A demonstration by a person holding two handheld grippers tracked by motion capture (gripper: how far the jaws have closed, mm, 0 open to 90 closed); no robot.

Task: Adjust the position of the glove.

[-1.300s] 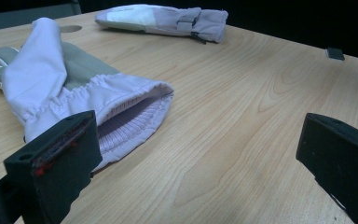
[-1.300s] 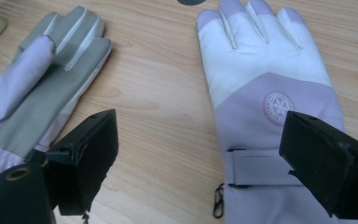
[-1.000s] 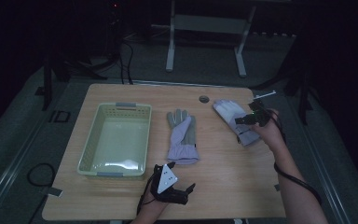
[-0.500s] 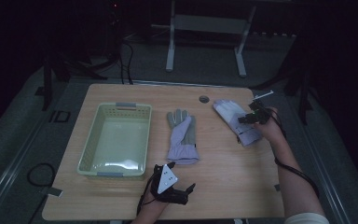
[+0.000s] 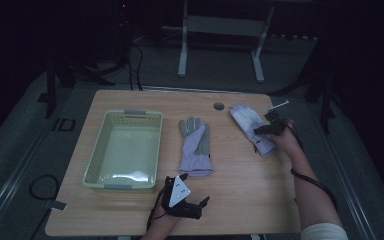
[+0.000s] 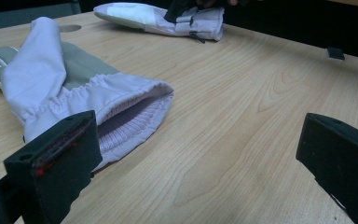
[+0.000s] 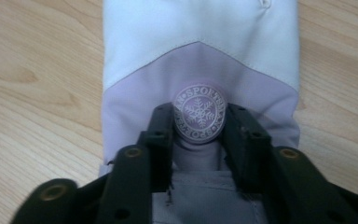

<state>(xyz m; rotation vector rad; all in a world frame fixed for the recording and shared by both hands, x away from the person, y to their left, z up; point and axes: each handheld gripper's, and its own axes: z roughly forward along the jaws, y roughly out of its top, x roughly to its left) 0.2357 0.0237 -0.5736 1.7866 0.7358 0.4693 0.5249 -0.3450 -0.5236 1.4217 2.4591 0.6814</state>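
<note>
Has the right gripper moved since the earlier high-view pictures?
Yes. The right gripper has sunk onto the pale lilac glove at the wooden table's far right, judged against the round grommet hole. Its fingers have been closing around the glove's round snowflake badge.

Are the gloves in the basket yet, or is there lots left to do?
Nothing is in the basket yet. The right gripper has just been closing on the far glove, pinching its round snowflake badge. The near glove lies flat, untouched; the left gripper waits open. Probably both gloves remain to move.
</note>
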